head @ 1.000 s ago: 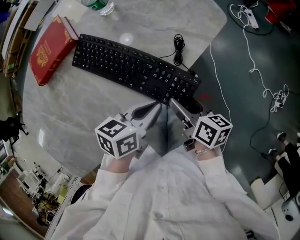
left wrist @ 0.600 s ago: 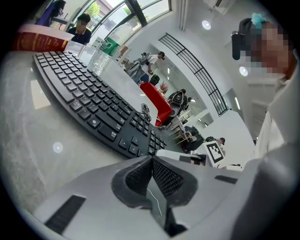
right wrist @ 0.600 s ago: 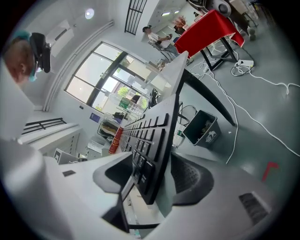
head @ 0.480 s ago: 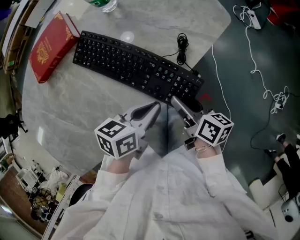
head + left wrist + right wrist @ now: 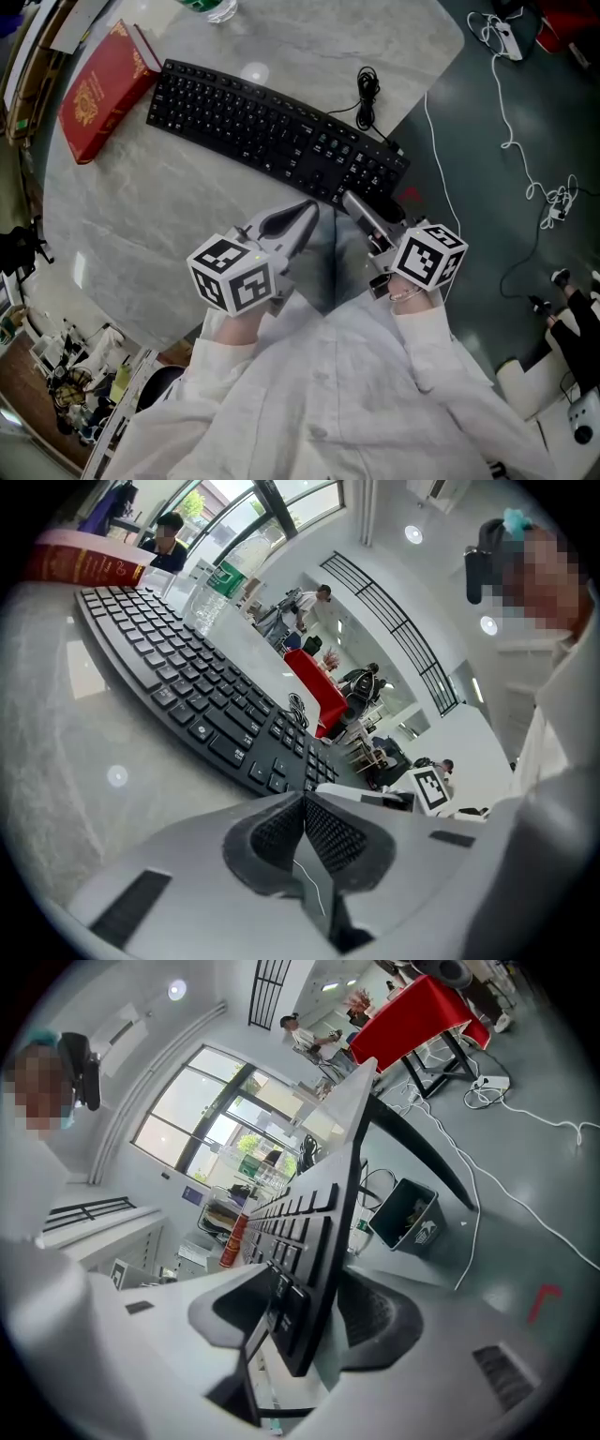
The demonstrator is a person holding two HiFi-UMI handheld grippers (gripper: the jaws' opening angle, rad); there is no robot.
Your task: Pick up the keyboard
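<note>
Bare grey marble tabletop [image 5: 150, 225] open at 9 o'clock; red hardcover book [image 5: 98, 89] blocks 10, long black keyboard [image 5: 272, 131] 12, coiled black cable [image 5: 364, 94] 1.

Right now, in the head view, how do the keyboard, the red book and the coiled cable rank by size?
1. keyboard, clearly largest
2. red book
3. coiled cable, smallest

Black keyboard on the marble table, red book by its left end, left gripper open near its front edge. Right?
No: the left gripper is shut, jaws together on nothing, as the left gripper view shows. The keyboard, red book and table are as stated.
</note>
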